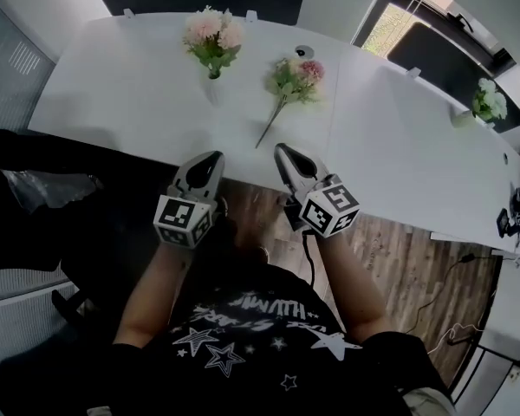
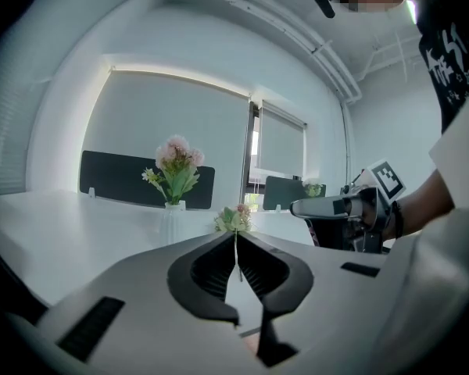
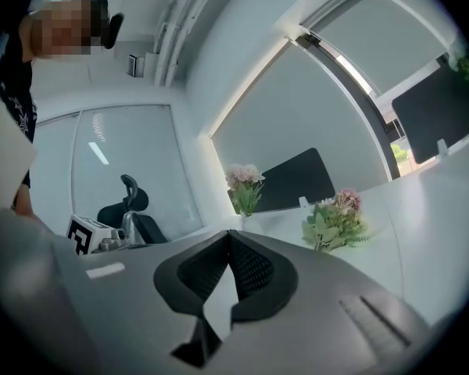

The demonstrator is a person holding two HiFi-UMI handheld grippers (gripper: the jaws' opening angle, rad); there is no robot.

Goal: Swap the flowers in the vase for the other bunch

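Both tools are empty, with jaws pressed together: the left gripper (image 1: pixel 210 159) and the right gripper (image 1: pixel 284 152) hang side by side at the near edge of the white table (image 1: pixel 113 102), well short of the flowers. The pink bunch (image 1: pixel 213 35) stands upright in a small pale vase (image 1: pixel 211 87) toward the far side. The other bunch (image 1: pixel 296 78) lies flat just to its right, and its thin stem (image 1: pixel 270 126) trails toward the person. Both bunches look light, with soft heads that would crush, so the stems are the place to pinch. In the vase, that means just above the rim. The vase looks slim and easily tipped, so one gripper should probably steady it while the other draws the bunch straight up. The loose stem lies close to the smooth tabletop and may be awkward to catch; near the leaves seems easier.
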